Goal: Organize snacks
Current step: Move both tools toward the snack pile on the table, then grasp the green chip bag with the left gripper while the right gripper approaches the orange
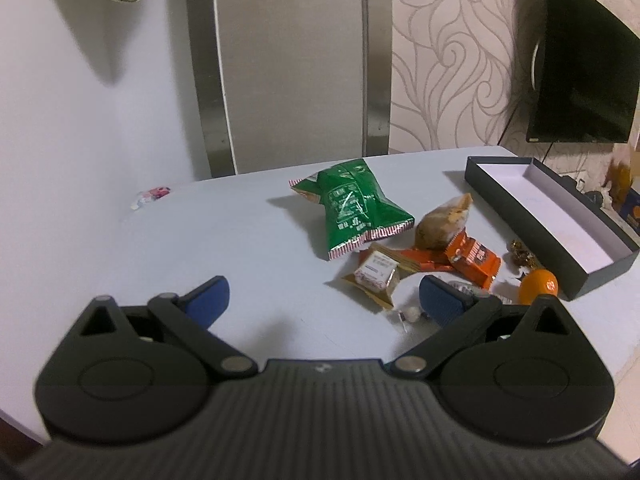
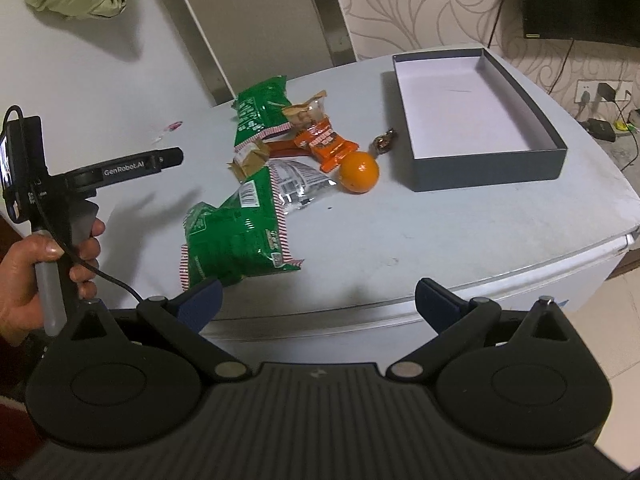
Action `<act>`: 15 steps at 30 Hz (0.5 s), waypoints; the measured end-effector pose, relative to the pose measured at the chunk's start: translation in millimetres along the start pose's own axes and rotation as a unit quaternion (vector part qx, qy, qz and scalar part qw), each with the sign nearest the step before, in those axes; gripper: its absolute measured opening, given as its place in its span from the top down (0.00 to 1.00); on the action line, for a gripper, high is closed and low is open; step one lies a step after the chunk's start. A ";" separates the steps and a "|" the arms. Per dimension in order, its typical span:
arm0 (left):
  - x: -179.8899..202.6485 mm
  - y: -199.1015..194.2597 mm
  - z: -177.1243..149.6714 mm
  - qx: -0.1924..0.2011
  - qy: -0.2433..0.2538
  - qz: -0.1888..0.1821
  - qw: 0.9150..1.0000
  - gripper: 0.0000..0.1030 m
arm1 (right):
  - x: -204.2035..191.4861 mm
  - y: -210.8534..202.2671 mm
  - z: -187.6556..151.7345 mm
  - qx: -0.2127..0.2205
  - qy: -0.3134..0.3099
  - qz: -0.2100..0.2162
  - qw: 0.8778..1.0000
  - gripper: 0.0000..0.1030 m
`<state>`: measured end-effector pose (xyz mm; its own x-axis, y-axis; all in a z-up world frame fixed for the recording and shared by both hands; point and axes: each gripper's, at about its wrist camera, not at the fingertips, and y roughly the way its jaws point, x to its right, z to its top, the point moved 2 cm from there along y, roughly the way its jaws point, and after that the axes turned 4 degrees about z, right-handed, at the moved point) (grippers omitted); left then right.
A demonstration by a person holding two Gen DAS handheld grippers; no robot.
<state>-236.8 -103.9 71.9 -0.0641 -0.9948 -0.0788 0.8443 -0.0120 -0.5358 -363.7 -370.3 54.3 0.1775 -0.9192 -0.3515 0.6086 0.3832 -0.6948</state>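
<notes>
Snacks lie in a loose pile on the white table (image 2: pixel 440 232). A green bag (image 1: pixel 352 204) lies at the back, also in the right wrist view (image 2: pixel 260 114). A second green bag (image 2: pixel 240 232) lies nearest the right gripper. An orange packet (image 1: pixel 474 258) (image 2: pixel 326 142), a tan wrapped cake (image 1: pixel 376 276), an orange fruit (image 2: pixel 358 172) (image 1: pixel 538 286) and a brown candy (image 2: pixel 384 141) sit between them. An empty dark box (image 2: pixel 476 108) (image 1: pixel 560 216) stands at the right. My left gripper (image 1: pixel 324 300) is open, empty, over the table. My right gripper (image 2: pixel 316 300) is open, empty, at the front edge.
A small pink-and-white candy (image 1: pixel 150 196) lies apart at the table's far left. A silver foil packet (image 2: pixel 298 184) lies under the near green bag. A black TV (image 1: pixel 584 68) hangs on the patterned wall. The table's front edge drops off just below the right gripper.
</notes>
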 end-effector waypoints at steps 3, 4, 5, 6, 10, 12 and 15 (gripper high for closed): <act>1.9 -2.3 -3.6 0.000 0.000 -0.004 1.000 0.00 | -0.6 1.7 0.1 -0.001 -0.003 0.004 1.000 0.00; 2.4 -2.9 -4.4 0.000 -0.001 -0.004 1.000 0.00 | -0.5 2.5 0.7 -0.001 -0.003 0.004 1.000 0.00; 3.1 -3.4 -5.4 0.000 0.000 -0.005 1.000 0.00 | -0.1 2.8 0.7 -0.001 -0.002 0.004 1.000 0.00; 4.2 -4.1 -6.4 -0.001 -0.001 -0.006 1.000 0.00 | 0.3 3.3 0.6 -0.002 -0.002 0.005 1.000 0.00; 5.4 -7.3 -10.5 0.002 -0.001 -0.009 1.000 0.00 | 2.5 5.5 -1.0 -0.009 -0.001 0.009 1.000 0.00; 6.3 -8.0 -12.6 0.000 0.000 -0.009 1.000 0.00 | 2.7 7.3 -1.3 -0.014 -0.003 0.012 1.000 0.00; 7.7 -8.3 -15.4 -0.003 0.003 -0.011 1.000 0.00 | 3.7 9.0 -2.2 -0.018 -0.004 0.016 1.000 0.00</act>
<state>-252.4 -110.0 62.8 -0.0853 -0.9938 -0.0714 0.8398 -0.0332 -0.5419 -359.2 -370.1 45.3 0.2023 -0.9067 -0.3699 0.5735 0.4159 -0.7058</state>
